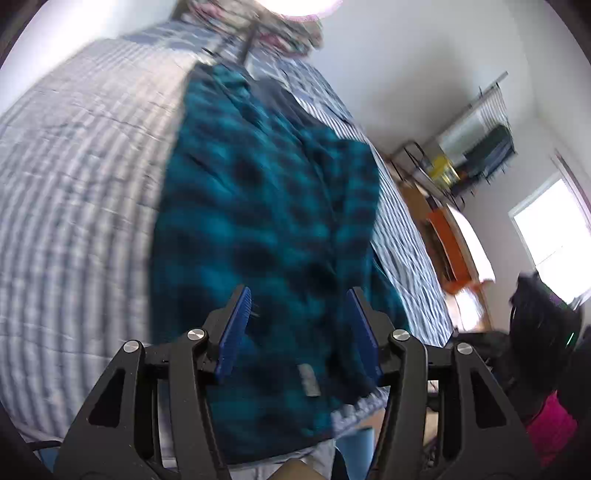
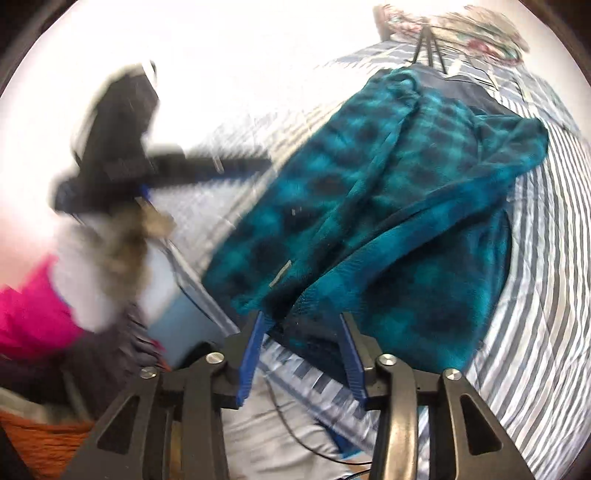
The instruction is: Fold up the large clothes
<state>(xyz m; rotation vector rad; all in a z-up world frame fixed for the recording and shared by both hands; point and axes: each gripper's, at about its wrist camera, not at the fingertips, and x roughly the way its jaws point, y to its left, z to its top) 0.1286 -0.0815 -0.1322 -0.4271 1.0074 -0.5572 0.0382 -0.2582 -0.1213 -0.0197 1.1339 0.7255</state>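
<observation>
A teal and black plaid fleece garment (image 1: pixel 258 206) lies lengthwise on a striped bed cover (image 1: pixel 81 177), folded in on itself. My left gripper (image 1: pixel 299 295) hovers over its near end, jaws open, with nothing pressed between the blue pads. In the right wrist view the garment (image 2: pixel 388 192) shows a dark lining and a small label. My right gripper (image 2: pixel 303 317) is open at the near hem; the hem edge sits between the fingertips, but the pads do not press on it. The left gripper (image 2: pixel 255 164) appears blurred at the left, held by a hand.
Patterned pillows (image 2: pixel 461 26) lie at the far end of the bed. A metal rack (image 1: pixel 476 147) with boxes, an orange piece of furniture (image 1: pixel 447 243) and a bright window (image 1: pixel 554 236) stand beyond the bed's right side. A pink sleeve (image 2: pixel 29 317) and a cable (image 2: pixel 295 432) are near the front edge.
</observation>
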